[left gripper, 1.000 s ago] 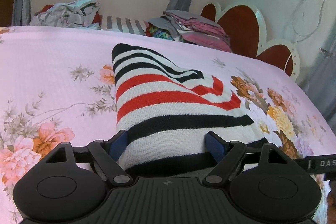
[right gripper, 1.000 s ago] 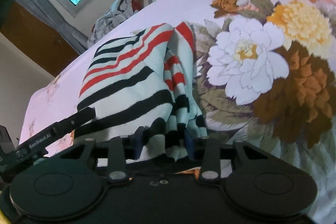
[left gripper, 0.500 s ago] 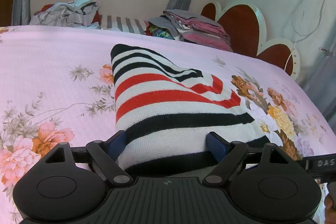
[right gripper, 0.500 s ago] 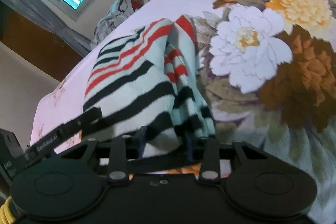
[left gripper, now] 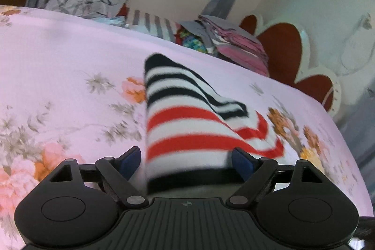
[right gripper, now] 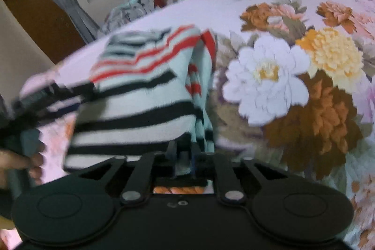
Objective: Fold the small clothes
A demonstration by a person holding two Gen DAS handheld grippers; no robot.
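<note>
A small knit garment [left gripper: 187,123] with black, red and white stripes lies on the floral pink bed sheet [left gripper: 58,74]. My left gripper [left gripper: 186,154] stands open and wide at its near hem; the left pad is off the cloth and the right pad [left gripper: 241,161] is over it. In the right wrist view the same garment [right gripper: 140,109] is bunched at its near right corner. My right gripper [right gripper: 184,149] has narrow jaws that are closing, and a fold of the striped cloth is pinched between them. The left gripper [right gripper: 23,118] shows blurred at that view's left, with a hand [right gripper: 18,161] below it.
At the far edge of the bed sit a crumpled heap of clothes [left gripper: 89,1] and a folded stack [left gripper: 234,43]. A red and white scalloped headboard [left gripper: 281,50] stands to the right, and a window with grey curtains behind.
The right jaws have narrowed onto the garment's bunched corner. The left gripper has slid left along the hem and rolled a little, so its left pad now stands beside the cloth.
</note>
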